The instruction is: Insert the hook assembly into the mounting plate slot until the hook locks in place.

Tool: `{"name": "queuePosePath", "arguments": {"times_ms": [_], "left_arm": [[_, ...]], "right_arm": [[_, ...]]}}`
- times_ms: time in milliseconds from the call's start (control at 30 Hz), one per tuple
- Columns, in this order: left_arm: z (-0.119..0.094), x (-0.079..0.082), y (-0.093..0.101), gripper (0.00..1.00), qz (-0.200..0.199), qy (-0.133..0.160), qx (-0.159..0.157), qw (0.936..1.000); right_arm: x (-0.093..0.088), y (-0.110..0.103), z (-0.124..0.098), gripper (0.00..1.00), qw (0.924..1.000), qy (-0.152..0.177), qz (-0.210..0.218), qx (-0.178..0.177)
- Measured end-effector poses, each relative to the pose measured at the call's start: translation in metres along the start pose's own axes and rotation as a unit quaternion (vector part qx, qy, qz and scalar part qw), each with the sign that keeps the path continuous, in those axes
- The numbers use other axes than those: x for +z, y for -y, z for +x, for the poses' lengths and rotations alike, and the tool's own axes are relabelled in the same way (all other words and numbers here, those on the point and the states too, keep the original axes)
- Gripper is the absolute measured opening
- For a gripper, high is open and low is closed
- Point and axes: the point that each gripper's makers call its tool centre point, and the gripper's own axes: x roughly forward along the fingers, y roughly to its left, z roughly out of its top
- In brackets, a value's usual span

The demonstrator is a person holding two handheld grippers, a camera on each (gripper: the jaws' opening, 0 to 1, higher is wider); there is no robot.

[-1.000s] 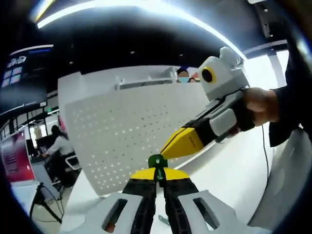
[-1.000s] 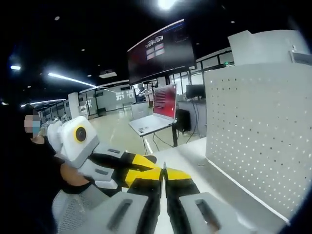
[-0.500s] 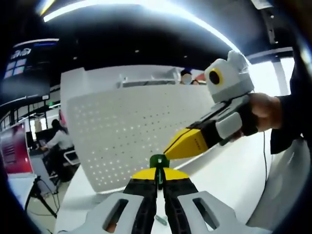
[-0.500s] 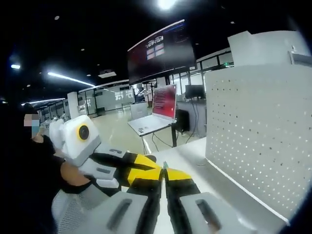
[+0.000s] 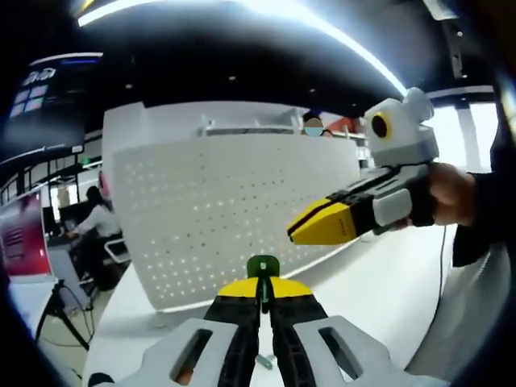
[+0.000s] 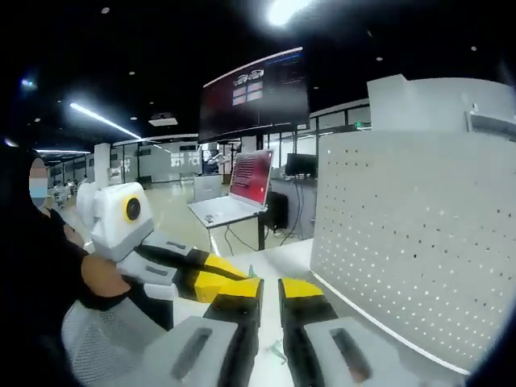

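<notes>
Hook (image 5: 263, 266): small green piece, pinched at the tips of the left gripper (image 5: 263, 292), in front of the pegboard (image 5: 226, 218) and well apart from its face.
Left gripper: clenched on the hook, jaws nearly together with the green head poking out above the yellow tips.
Right gripper (image 6: 270, 288): released, a clear gap between its yellow tips, nothing between them; seen from the left gripper view off to the right of the hook, tips apart from it, in front of the pegboard's right part.
Pegboard: white perforated panel standing upright on the white table (image 5: 379, 282); rows of small holes across the face; taken to be the mounting plate.
Handling, as a judgement: likely light, rigid plastic; smooth, so prone to swivel between the pads if pushed off-axis; thin locking tab probably the weak spot.
Where to hold: low on the body, as now, leaving the head free to enter a hole; shape of the mating end too small to tell.
Risk: panel may rock back under a hard push; a brace from the free gripper would help.
</notes>
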Motion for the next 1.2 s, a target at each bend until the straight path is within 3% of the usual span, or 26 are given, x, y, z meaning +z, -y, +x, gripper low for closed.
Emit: {"name": "queuePosePath", "arguments": {"times_ms": [167, 400, 633, 800, 967, 1200], "left_arm": [[0.001, -0.003, 0.000, 0.03, -0.002, -0.006, 0.001, 1.0000], [0.003, -0.008, -0.002, 0.03, -0.004, -0.017, 0.004, 0.9998], [0.004, -0.010, -0.003, 0.03, -0.012, -0.023, 0.007, 0.9996], [0.005, -0.010, -0.007, 0.03, -0.022, -0.026, 0.014, 0.9993], [0.011, -0.001, -0.011, 0.03, -0.025, -0.022, 0.016, 0.9993], [0.025, 0.025, -0.027, 0.03, -0.011, -0.008, 0.025, 0.9996]], "right_arm": [[-0.002, 0.007, -0.006, 0.09, 0.9998, 0.014, 0.002, -0.015], [-0.015, 0.021, -0.015, 0.14, 0.9995, 0.004, 0.000, -0.032], [-0.022, 0.038, -0.026, 0.27, 0.9981, -0.008, -0.001, -0.061], [-0.016, 0.044, -0.028, 0.33, 0.9974, 0.003, 0.000, -0.072], [-0.016, 0.050, -0.031, 0.38, 0.9964, 0.004, -0.001, -0.084], [-0.011, 0.057, -0.035, 0.44, 0.9945, 0.012, -0.008, -0.104]]}}
